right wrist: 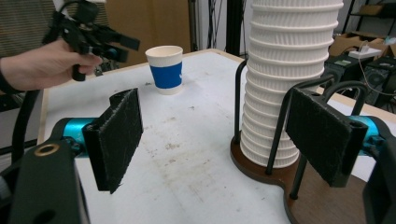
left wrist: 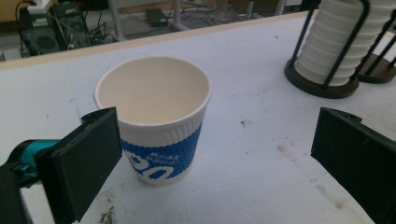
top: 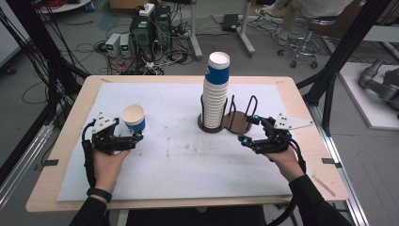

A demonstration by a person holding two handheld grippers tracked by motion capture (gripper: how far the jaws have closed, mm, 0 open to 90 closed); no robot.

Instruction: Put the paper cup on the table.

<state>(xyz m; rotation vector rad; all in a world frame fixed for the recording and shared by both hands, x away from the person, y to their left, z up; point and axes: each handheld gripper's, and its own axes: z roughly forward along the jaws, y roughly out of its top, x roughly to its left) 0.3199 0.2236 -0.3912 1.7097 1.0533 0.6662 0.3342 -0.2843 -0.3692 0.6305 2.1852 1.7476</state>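
White paper cup (top: 133, 117) with blue band standing upright, empty, near the table's (top: 188, 197) left edge.

Left gripper (top: 134, 137) at lower left of the high view, jaws spread wide and level, gripped by a bare left hand (top: 109, 162), right gripper (top: 249, 129) at right of centre, jaws parted, right hand (top: 284, 160) dark-sleeved

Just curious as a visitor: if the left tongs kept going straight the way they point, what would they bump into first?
Probably the single paper cup: it stands upright just ahead of the open left tongs, toward their left jaw.
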